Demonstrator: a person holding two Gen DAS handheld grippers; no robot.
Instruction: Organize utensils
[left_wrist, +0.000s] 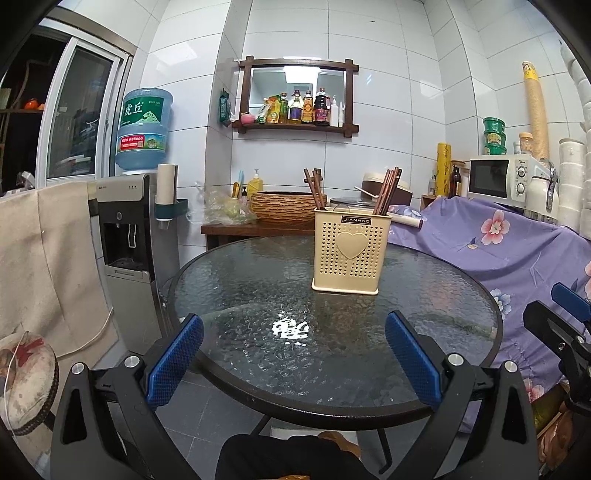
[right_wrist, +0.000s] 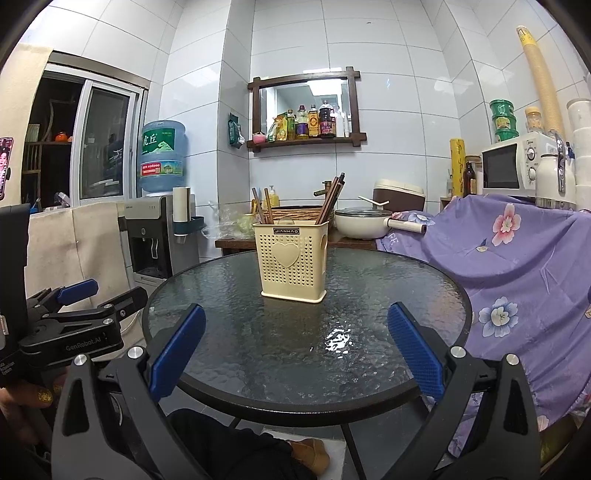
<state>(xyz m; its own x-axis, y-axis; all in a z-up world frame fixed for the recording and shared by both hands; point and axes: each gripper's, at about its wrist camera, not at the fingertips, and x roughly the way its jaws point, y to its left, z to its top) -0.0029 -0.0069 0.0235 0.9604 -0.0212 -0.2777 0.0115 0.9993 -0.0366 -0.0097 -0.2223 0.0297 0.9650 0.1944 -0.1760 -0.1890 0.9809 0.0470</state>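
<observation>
Left wrist view: your left gripper (left_wrist: 293, 360) is spread wide, nothing between the blue pads (left_wrist: 173, 363). It hangs over the near edge of the round glass table (left_wrist: 240, 280). The cream utensil holder (left_wrist: 349, 251) stands upright on the far right part of the tabletop, well apart from the fingers. Brown chopsticks (left_wrist: 388, 190) stick out of its right side, another bunch (left_wrist: 314, 188) out of its left. Your right gripper (left_wrist: 565, 314) shows at the right edge, beside the purple floral cloth (left_wrist: 498, 240); you can't tell its opening from here.

Right wrist view: your right gripper (right_wrist: 295, 360) is also spread wide and empty, over the near rim of the table (right_wrist: 369, 295). The holder (right_wrist: 293, 258) stands upright near the far middle of the glass, chopsticks (right_wrist: 332, 199) leaning right and a few (right_wrist: 264, 210) at its left. Left gripper (right_wrist: 101, 295) is at the left, off the table edge, jaws apart, held by your hand (right_wrist: 33, 398).
</observation>
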